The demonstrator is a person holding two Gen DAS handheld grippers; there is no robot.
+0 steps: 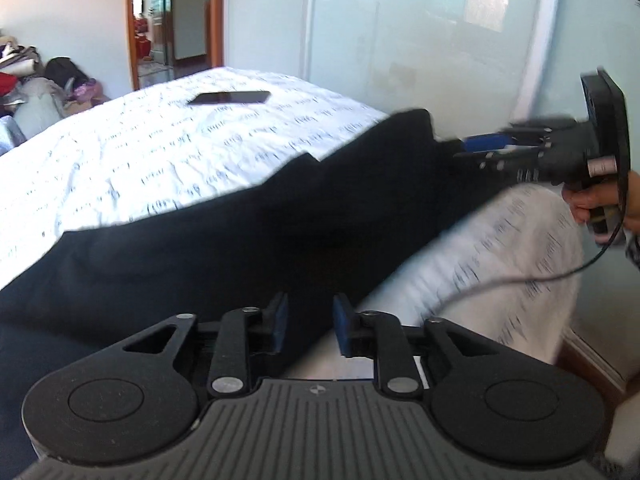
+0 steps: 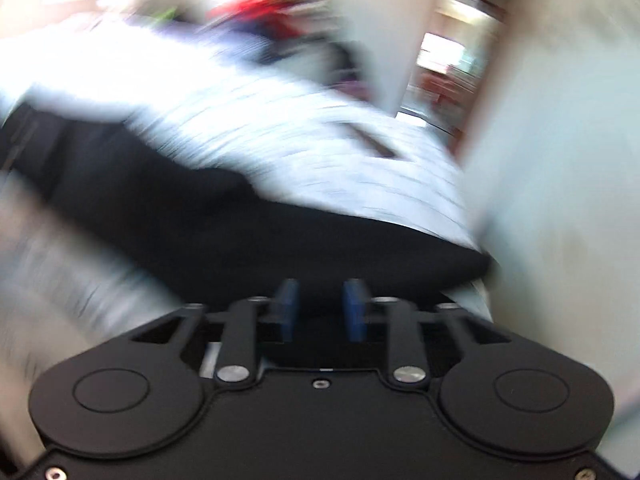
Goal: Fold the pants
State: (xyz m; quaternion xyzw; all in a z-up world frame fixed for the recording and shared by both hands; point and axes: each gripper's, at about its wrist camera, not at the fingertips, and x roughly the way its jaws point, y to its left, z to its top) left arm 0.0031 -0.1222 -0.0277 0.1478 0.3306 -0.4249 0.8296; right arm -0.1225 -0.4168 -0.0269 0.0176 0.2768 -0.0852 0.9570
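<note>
Black pants lie stretched across a white patterned bedsheet, running from lower left to upper right. My left gripper has its blue pads a small gap apart with black cloth between them. My right gripper shows at the far right in the left wrist view, its fingers at the far end of the pants. In the blurred right wrist view my right gripper has black pants cloth between its blue pads, which stand a small gap apart.
A dark phone lies on the bed beyond the pants. A pale wardrobe door stands behind the bed. A doorway and a heap of clothes and bags are at the left. A cable hangs from the right gripper.
</note>
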